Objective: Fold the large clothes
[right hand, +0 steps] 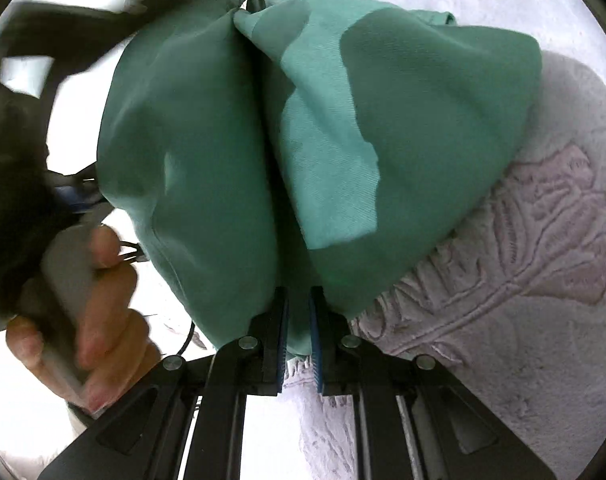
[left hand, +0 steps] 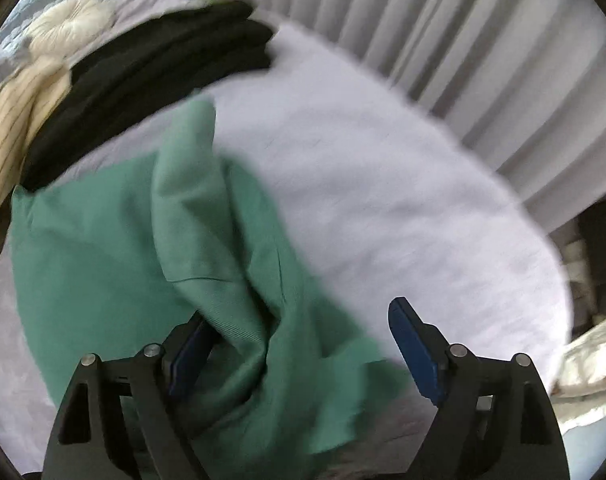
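A green garment [left hand: 103, 240] lies bunched on the white bed cover [left hand: 383, 180]. In the left wrist view my left gripper [left hand: 299, 312] is open wide above it. A raised fold of the cloth runs up between its blue pads [left hand: 415, 352], close to the left one, and neither pad presses on it. In the right wrist view my right gripper [right hand: 299, 292] is shut on the green garment [right hand: 423, 120], which hangs forward in two puffed folds over the embossed bed cover [right hand: 523, 320].
A stack of folded black clothes [left hand: 163, 60] and a cream striped garment [left hand: 15, 120] lie at the bed's far left. Pale curtains [left hand: 463, 40] hang behind the bed. A cushion [left hand: 591, 360] sits at the right. A person's hand [right hand: 103, 300] grips a grey handle.
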`<state>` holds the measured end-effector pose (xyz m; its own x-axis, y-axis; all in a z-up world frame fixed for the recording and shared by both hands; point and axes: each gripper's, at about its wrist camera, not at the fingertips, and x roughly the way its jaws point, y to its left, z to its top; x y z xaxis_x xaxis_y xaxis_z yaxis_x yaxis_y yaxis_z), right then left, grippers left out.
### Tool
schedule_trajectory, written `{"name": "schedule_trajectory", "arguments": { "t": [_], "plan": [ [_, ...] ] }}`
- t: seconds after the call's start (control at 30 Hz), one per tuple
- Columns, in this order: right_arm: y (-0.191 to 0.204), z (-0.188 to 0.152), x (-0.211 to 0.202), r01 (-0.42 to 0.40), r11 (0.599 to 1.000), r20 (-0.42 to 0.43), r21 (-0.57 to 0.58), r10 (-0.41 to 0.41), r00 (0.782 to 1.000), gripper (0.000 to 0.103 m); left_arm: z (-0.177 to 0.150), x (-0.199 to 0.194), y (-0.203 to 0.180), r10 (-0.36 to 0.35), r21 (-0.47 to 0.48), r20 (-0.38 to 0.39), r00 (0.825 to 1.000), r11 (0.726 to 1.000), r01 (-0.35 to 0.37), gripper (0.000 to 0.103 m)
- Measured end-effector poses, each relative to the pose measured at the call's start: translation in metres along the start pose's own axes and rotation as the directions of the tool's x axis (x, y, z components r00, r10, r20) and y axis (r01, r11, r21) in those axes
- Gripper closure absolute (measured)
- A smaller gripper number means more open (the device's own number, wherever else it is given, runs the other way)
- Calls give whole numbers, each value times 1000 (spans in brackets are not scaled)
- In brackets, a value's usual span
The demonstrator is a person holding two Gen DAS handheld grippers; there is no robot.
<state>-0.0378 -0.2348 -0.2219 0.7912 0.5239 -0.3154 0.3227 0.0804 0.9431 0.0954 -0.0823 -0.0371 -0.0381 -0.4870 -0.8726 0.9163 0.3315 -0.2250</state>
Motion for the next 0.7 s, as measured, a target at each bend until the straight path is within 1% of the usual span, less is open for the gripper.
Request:
{"name": "schedule_trajectory", "arguments": {
  "t": [0.07,0.1,0.17,0.2,0.23,0.3,0.33,0.37,0.4,0.43,0.47,0.53,0.57,0.63,0.67,0.7],
  "plan": [
    [-4,3,-8,4,1000,1,12,-4,1000,91,3,-16,-8,-47,30,25,999,998,46,18],
    [-5,3,-12,8,1000,3,14,-8,1000,91,4,-30,-9,-67,29,56,996,997,65,17],
    [-5,0,-25,12,1000,18,9,-13,1000,91,2,-56,1,-95,-14,121,988,995,98,17],
    [-1,-6,-23,11,1000,27,6,-11,1000,91,-1,-70,13,-94,-48,149,984,994,102,17],
    [-1,-9,-29,9,1000,33,4,-9,999,91,-8,-84,30,-71,-93,174,982,992,88,17],
    [-1,-14,-43,11,1000,43,-5,-11,999,81,-20,-97,59,3,-163,181,984,986,27,17],
    [1,-13,-47,16,1000,56,-11,-15,998,66,-31,-103,79,56,-197,169,984,980,-22,17],
    [3,-15,-52,21,1000,74,-20,-20,997,46,-40,-103,92,91,-217,148,985,975,-57,17],
    [7,-18,-62,38,999,105,-38,-33,994,42,-51,-99,107,137,-243,106,985,964,-108,17],
    [12,-20,-68,58,997,123,-56,-51,991,42,-66,-97,125,185,-280,55,981,946,-163,17],
    [17,-21,-74,78,994,140,-76,-67,988,42,-78,-94,134,205,-305,24,979,934,-188,17],
    [37,-19,-88,127,982,194,-141,-98,976,42,-106,-89,155,220,-363,-50,974,905,-222,17],
    [49,-11,-90,155,972,220,-179,-114,969,42,-117,-88,160,218,-385,-69,973,895,-228,17],
    [77,-1,-87,200,942,257,-271,-130,958,42,-128,-89,162,210,-412,-70,975,884,-220,17],
    [94,10,-89,230,915,268,-332,-143,953,42,-132,-90,162,201,-426,-60,978,881,-207,17],
    [115,17,-83,277,873,274,-402,-174,946,42,-134,-91,163,194,-436,-50,980,878,-196,17]
  ]
}}
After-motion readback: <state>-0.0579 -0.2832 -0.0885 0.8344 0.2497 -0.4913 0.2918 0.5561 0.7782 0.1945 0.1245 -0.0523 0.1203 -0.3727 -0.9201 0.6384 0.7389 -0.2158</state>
